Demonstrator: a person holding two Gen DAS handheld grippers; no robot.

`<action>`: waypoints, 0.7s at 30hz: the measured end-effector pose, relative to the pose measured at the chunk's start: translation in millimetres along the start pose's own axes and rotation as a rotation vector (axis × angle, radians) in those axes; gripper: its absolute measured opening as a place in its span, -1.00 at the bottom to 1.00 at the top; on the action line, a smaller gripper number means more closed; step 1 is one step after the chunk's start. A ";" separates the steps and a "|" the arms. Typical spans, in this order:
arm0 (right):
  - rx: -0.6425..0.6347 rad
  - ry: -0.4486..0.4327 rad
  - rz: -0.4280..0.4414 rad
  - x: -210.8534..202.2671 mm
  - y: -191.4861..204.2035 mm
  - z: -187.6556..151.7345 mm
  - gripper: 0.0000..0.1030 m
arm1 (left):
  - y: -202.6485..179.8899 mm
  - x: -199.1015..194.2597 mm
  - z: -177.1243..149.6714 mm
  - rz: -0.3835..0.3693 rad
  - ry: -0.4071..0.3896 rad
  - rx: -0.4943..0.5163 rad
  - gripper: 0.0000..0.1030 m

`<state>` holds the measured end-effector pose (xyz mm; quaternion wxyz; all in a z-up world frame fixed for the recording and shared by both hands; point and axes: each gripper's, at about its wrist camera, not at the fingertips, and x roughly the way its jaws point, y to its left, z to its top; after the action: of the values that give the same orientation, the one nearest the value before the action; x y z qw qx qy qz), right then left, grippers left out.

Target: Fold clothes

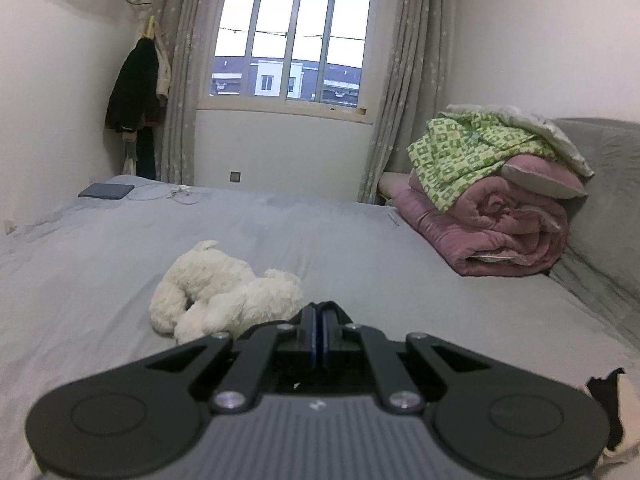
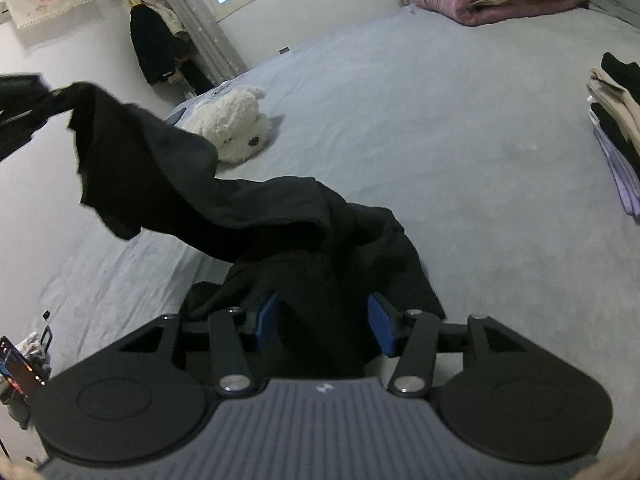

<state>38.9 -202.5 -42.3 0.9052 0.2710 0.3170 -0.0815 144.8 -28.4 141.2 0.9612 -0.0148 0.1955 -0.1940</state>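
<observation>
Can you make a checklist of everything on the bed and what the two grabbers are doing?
Surface: grey bed sheet, slightly wrinkled.
Job's things: black garment, one corner lifted; folded stack at the right.
Clutter: white plush toy, pink quilt.
Grippers: left gripper shut on the garment's corner; right gripper open, garment between its pads.
Cables: white cable at far corner.
Surroundings: window, hanging coats.

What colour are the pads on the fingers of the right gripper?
Blue pads on black fingers of the right gripper, clearest in the right wrist view.
</observation>
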 end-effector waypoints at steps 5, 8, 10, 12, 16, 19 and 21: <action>0.035 -0.003 0.025 0.7 -6.6 2.2 0.04 | -6.1 37.1 4.9 0.023 0.030 -0.026 -0.95; 0.047 0.002 0.034 0.4 -10.1 4.0 0.04 | -9.4 54.9 3.8 0.042 0.044 -0.023 -0.95; 0.056 0.002 0.036 -0.7 -11.7 4.7 0.04 | -12.0 65.8 1.7 0.054 0.056 -0.021 -0.95; 0.062 0.004 0.037 -1.9 -12.9 5.4 0.04 | -11.6 75.2 -1.0 0.066 0.076 -0.029 -0.94; 0.064 0.012 0.024 -3.5 -16.0 7.6 0.04 | -10.6 85.4 -12.9 0.076 0.140 -0.046 -0.93; 0.078 0.015 0.012 -6.2 -19.6 9.1 0.04 | -12.8 86.0 -26.8 0.082 0.185 -0.025 -0.77; 0.088 0.017 0.004 -8.0 -22.0 10.0 0.04 | -14.8 86.2 -35.6 0.085 0.211 -0.007 -0.38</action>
<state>31.0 -226.6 -40.5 0.8899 0.3118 0.3201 -0.0911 198.8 -73.1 78.0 0.9426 0.0108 0.2967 -0.1526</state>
